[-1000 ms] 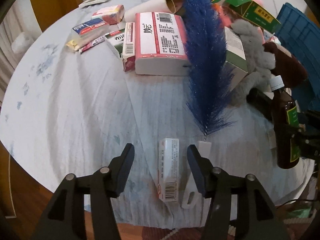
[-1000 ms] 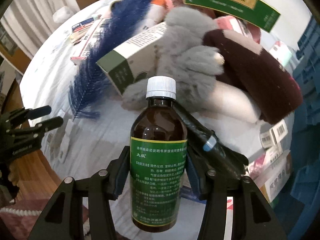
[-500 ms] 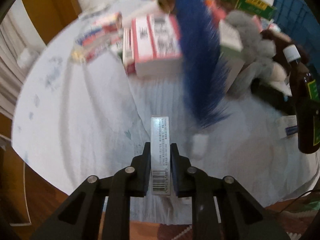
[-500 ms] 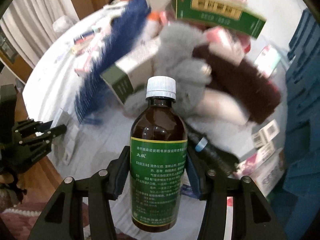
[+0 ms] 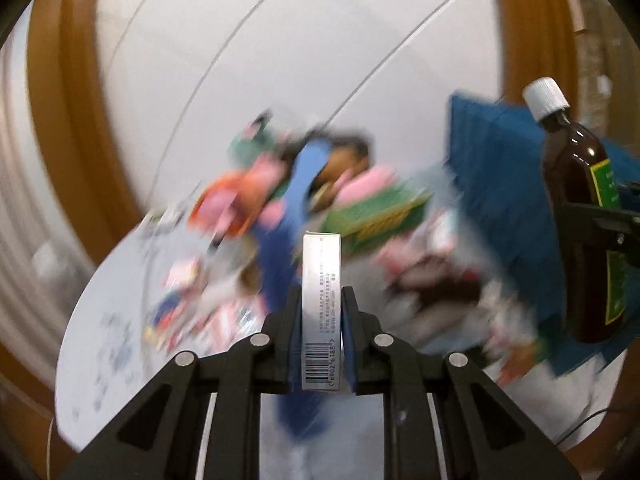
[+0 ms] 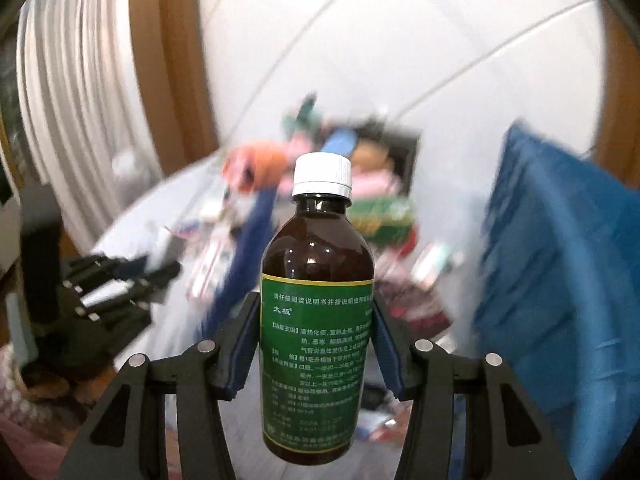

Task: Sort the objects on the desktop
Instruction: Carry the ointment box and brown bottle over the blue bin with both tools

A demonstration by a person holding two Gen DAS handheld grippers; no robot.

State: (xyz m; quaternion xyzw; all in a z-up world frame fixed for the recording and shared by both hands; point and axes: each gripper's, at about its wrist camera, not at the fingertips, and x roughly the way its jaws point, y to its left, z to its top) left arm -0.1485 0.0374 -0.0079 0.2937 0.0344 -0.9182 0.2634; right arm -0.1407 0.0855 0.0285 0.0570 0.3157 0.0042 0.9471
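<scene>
Table edge (image 5: 80, 320) (blurred), clutter behind

wall: i see a plain white wall (image 5: 320, 60) crossed by thin lines.
trim: brown wooden frame (image 6: 180, 60) beside it.
curtain: pale pleated curtain (image 6: 80, 100) on my left.
table: round, white-clothed table (image 5: 108, 320), blurred.

A home, by the look of it: a round tabletop (image 5: 100, 320) under a pale cloth, heaped with blurred toys and medicine boxes (image 5: 372, 216), white pleated curtains (image 6: 76, 128) beside wooden trim (image 5: 68, 112), a blue crate (image 6: 560, 280) alongside.
</scene>
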